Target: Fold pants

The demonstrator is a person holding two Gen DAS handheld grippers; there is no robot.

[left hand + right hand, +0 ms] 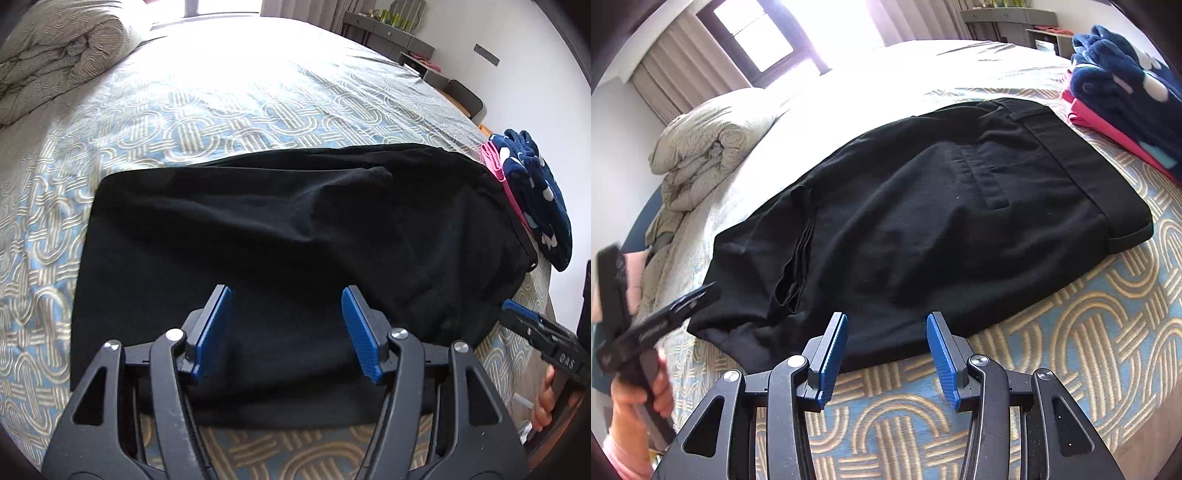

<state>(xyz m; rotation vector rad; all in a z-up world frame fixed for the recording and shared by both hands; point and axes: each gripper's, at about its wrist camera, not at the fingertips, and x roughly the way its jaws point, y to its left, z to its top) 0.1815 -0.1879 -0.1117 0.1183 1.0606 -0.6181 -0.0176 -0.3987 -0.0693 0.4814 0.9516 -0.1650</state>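
Observation:
Black pants [288, 236] lie folded in a flat rectangle on the patterned bed cover; in the right wrist view [942, 206] the waistband and back pocket face up at the right end. My left gripper [286, 295] is open and empty, its blue pads just above the near edge of the pants. My right gripper [886, 323] is open and empty at the pants' near edge. Each gripper shows in the other's view: the right one [517, 317] beside the pants' right end, the left one [698, 299] at the pants' left corner.
The bed cover [221, 122] has a blue and beige loop pattern. A rolled duvet [59, 51] lies at the bed's head. A stack of folded clothes, navy fleece [1123, 85] over pink, sits beside the waistband. A grey dresser [388, 29] stands by the far wall.

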